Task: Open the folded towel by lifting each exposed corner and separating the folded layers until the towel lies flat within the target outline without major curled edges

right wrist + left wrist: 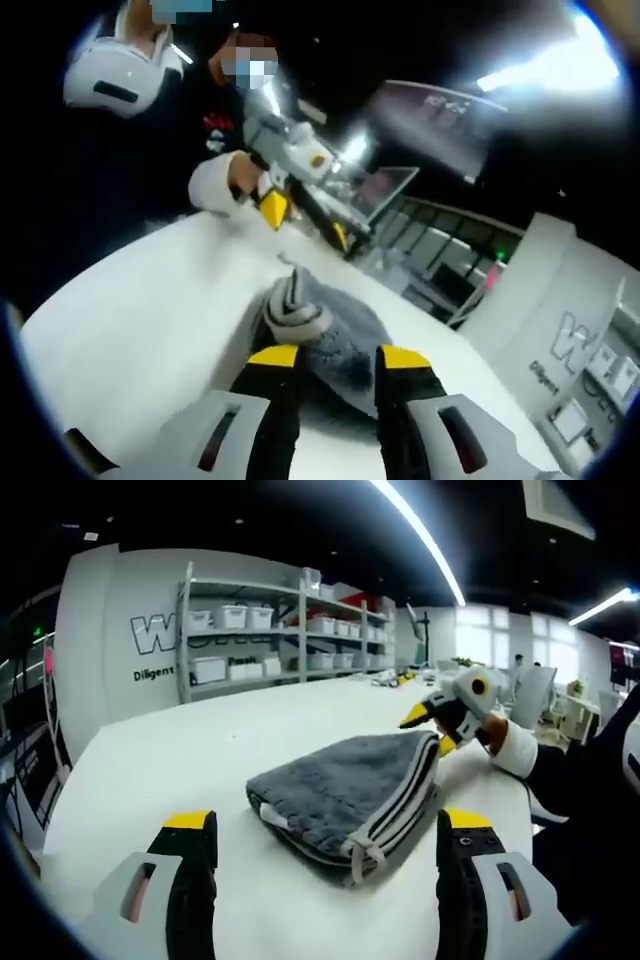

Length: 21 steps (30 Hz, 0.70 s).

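A grey towel (345,790), folded into a thick wedge with striped, stacked edges toward me, lies on the white table (150,770). My left gripper (328,820) hangs wide open just short of its near edge, with nothing between the fingers. My right gripper (431,730) comes in from the right at the towel's far right corner, yellow tips slightly apart. In the right gripper view that gripper (337,357) stands partly open with the towel's (320,325) fuzzy edge between its tips. I cannot tell whether they touch it. The left gripper (306,222) shows beyond the towel.
Metal shelves (250,630) with white bins stand against the wall behind the table. The table's right edge runs close past the towel, where the person's dark sleeve (590,780) reaches in. Bare tabletop (140,300) spreads left of the towel.
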Tool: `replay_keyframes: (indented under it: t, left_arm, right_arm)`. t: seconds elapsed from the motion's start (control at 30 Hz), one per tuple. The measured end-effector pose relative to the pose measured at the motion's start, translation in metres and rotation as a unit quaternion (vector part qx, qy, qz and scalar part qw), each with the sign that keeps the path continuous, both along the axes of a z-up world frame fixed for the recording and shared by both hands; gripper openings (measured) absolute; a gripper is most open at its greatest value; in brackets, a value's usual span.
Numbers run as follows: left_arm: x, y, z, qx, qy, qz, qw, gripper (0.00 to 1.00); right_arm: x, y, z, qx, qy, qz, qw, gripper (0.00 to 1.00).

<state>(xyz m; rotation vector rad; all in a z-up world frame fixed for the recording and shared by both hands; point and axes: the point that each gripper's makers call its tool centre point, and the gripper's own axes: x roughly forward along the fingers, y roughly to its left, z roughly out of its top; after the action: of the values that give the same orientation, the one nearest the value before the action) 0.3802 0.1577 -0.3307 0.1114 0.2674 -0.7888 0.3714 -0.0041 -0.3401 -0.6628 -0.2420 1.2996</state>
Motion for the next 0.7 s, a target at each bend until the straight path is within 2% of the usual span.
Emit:
replay_keyframes:
  t: [0.03,0.1,0.13,0.23,0.33,0.47,0.57,0.7]
  left_arm:
    - [0.000,-0.002,0.001,0.000,-0.004,-0.005,1.0000,0.88]
    - [0.001,-0.009,0.012,-0.006,-0.047,-0.016,0.9988,0.87]
    - [0.000,-0.012,0.016,-0.009,-0.058,-0.022,0.9980,0.87]
    - [-0.001,-0.017,0.017,-0.019,-0.062,-0.030,0.9975,0.87]
    - [-0.002,-0.023,0.017,-0.015,-0.076,-0.044,0.9960,0.87]
    - [0.000,-0.032,0.016,-0.017,-0.087,-0.059,0.9943,0.88]
    - [0.000,-0.040,0.011,-0.013,-0.090,-0.070,0.9934,0.89]
    - [0.000,-0.047,0.008,-0.009,-0.099,-0.080,0.9919,0.89]
  right_arm:
    - [0.000,0.000,0.000,0.000,0.001,0.000,1.0000,0.12]
    - [0.001,0.000,-0.002,-0.004,0.007,-0.003,1.0000,0.11]
    - [0.001,0.000,-0.002,-0.005,0.009,-0.004,0.9999,0.08]
    - [0.003,0.000,0.001,0.003,0.026,-0.017,0.9995,0.02]
    - [0.003,0.002,0.010,0.039,0.068,-0.023,0.9967,0.01]
    - [0.010,0.002,0.014,0.055,0.093,-0.030,0.9937,0.00]
    - [0.012,0.003,0.020,0.076,0.115,-0.032,0.9899,0.00]
    - [0.015,0.005,0.027,0.116,0.160,-0.041,0.9794,0.00]
